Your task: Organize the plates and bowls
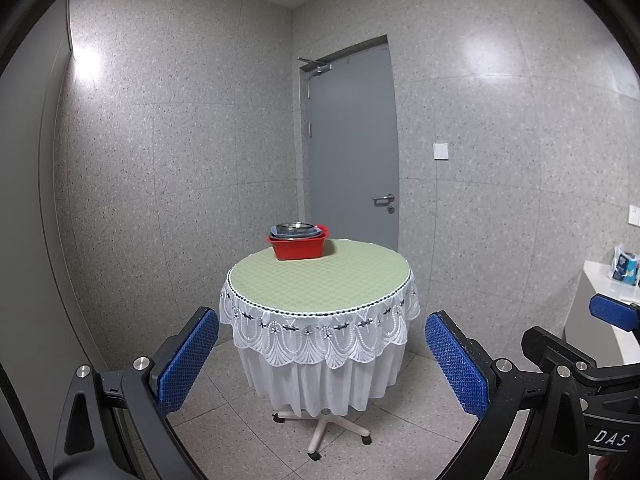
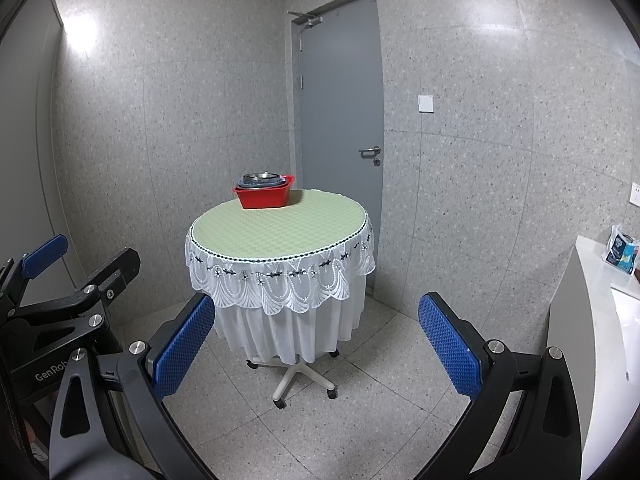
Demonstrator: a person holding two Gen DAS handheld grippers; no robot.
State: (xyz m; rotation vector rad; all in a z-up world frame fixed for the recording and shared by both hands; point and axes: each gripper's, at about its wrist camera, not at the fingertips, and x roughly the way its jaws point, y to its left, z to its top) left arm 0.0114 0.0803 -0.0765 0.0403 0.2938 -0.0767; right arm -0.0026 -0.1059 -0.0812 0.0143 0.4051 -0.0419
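We face a round table [image 1: 320, 276] with a pale green top and a white lace skirt, standing on a wheeled base in a room of speckled grey walls with a grey door [image 1: 352, 140] behind it. At the table's far edge sits a red tub [image 1: 298, 248] with a metal bowl [image 1: 290, 226] nested on top. Our left gripper [image 1: 322, 360] and right gripper [image 2: 316, 344] hang well short of the table, fingers spread wide, holding nothing.

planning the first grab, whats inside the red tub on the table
The red tub holds nested dishes: a metal bowl on top of bluish-grey ones. How many lie beneath is hidden by the tub wall.
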